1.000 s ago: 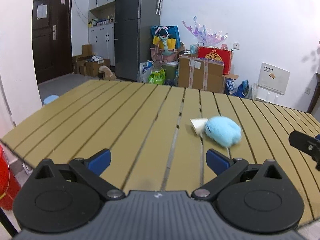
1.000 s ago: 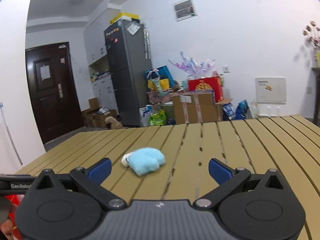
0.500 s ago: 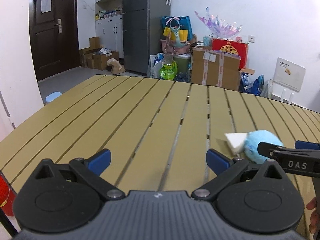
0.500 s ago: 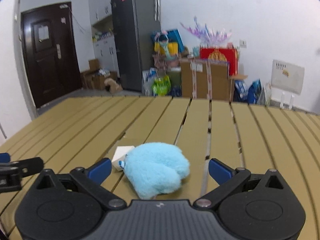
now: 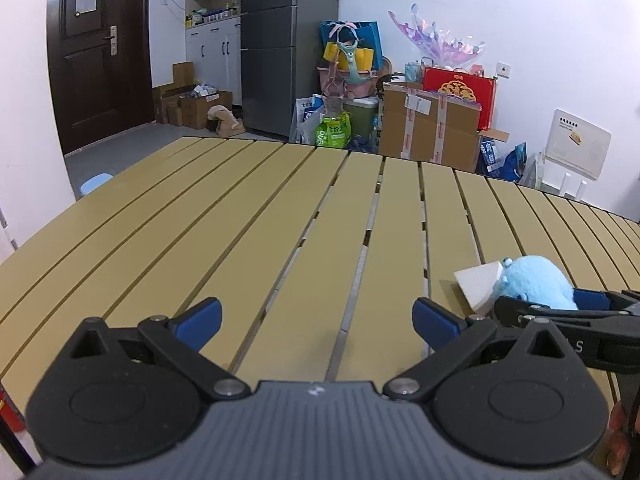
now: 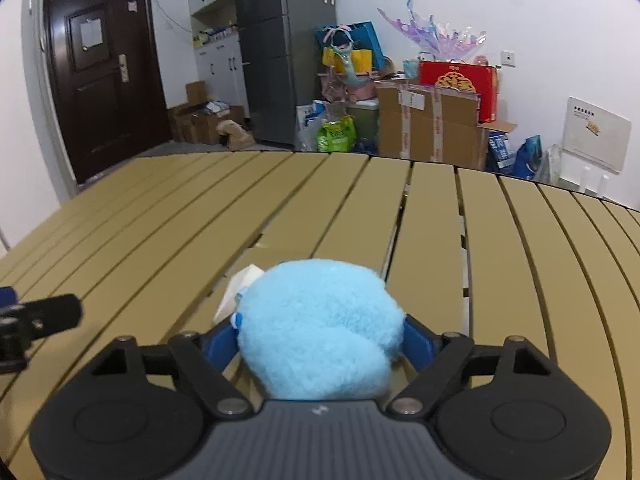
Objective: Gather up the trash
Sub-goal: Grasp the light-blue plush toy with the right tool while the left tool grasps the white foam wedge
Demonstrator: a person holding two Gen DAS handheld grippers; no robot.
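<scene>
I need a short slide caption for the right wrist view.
Right gripper closing around blue plush toy on slatted table.

Slatted table (image 5: 280, 220) bears blue plush (image 6: 316, 320), white wedge (image 5: 478, 280).

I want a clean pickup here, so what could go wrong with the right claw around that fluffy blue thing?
1. The right claw has just been closing around the fluffy blue thing; soft pile could compress and slip out on lifting.
2. The white wedge-shaped piece lies against it and may get dragged or knocked along.
3. The table is slatted, so a low fingertip might catch a gap.
</scene>
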